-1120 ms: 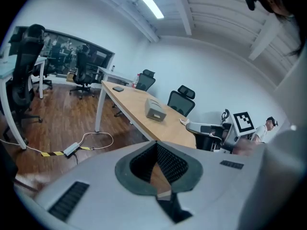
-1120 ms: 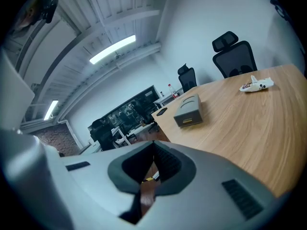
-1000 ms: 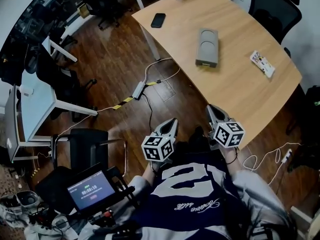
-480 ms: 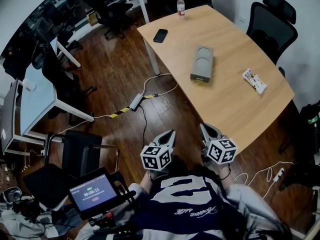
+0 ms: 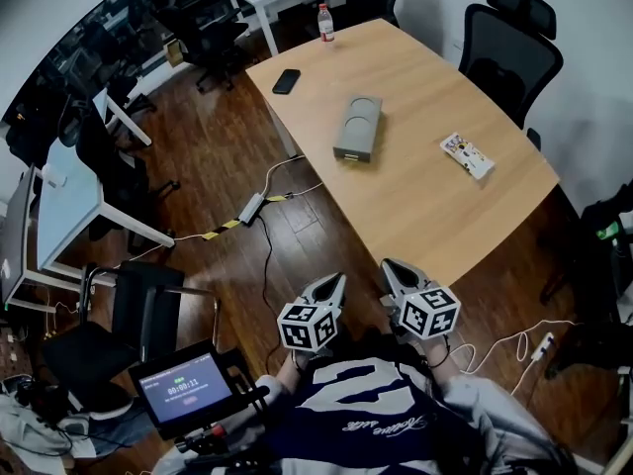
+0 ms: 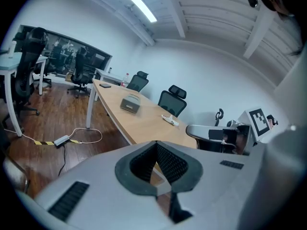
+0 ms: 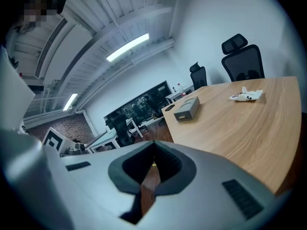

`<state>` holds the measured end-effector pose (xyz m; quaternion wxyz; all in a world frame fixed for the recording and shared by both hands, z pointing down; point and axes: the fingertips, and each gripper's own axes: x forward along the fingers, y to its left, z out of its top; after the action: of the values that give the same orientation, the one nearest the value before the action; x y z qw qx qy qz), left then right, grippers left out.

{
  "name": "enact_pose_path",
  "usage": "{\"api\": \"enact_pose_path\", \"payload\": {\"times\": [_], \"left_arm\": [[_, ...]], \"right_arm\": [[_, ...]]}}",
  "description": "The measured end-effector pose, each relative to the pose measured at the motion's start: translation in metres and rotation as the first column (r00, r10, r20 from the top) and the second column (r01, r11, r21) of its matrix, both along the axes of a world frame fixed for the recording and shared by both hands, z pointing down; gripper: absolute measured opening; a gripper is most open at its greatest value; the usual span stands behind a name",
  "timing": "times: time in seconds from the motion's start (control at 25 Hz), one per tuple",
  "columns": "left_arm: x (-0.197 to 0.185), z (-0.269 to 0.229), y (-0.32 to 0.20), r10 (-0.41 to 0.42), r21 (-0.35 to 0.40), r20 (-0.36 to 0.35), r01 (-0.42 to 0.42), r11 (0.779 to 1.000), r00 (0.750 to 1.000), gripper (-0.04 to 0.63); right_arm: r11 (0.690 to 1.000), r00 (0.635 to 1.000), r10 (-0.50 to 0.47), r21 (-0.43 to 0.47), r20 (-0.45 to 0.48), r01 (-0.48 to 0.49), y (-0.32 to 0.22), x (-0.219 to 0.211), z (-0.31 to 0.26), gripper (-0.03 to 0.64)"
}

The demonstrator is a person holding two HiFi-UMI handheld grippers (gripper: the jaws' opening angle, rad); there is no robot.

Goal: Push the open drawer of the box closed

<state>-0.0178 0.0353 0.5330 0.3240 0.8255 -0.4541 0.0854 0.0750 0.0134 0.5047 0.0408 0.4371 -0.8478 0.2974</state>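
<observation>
Both empty and pinched together, my left gripper (image 5: 333, 282) and right gripper (image 5: 390, 267) hang well short of the box (image 5: 357, 125), so I judge reaching its drawer (image 5: 352, 152) comes next.

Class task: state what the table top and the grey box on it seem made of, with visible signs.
Table top: probably wood or wood-look laminate, matt; pale brown with grain streaks. Grey box: likely moulded plastic, matt; uniform grey, rounded edges.

Wooden table (image 5: 425, 196), grey box (image 5: 357, 127) near the middle, black phone (image 5: 286, 81), bottle (image 5: 324, 23), white packet (image 5: 466, 155) on top
</observation>
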Motion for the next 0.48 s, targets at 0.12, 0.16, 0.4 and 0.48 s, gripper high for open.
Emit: {"api": "enact_pose_path", "payload": {"times": [0.12, 0.16, 0.4, 0.48], "left_arm": [[0.014, 0.004, 0.019, -0.013, -0.011, 0.007, 0.013, 1.000, 1.000, 0.003], [0.016, 0.005, 0.024, -0.020, -0.013, 0.010, 0.021, 1.000, 1.000, 0.003], [0.013, 0.003, 0.041, -0.084, -0.004, 0.026, 0.084, 0.996, 0.996, 0.003], [0.013, 0.002, 0.045, -0.097, 0.001, 0.029, 0.097, 0.995, 0.995, 0.003]], "right_arm": [[1.000, 1.000, -0.015, -0.009, 0.002, 0.015, 0.011, 0.014, 0.005, -0.009], [1.000, 1.000, -0.023, -0.011, 0.002, 0.023, 0.014, 0.017, 0.007, -0.009], [0.997, 0.997, -0.076, 0.003, 0.015, 0.076, 0.030, 0.016, 0.005, -0.009], [0.996, 0.996, -0.085, 0.008, 0.021, 0.084, 0.035, 0.018, 0.003, -0.009]]}}
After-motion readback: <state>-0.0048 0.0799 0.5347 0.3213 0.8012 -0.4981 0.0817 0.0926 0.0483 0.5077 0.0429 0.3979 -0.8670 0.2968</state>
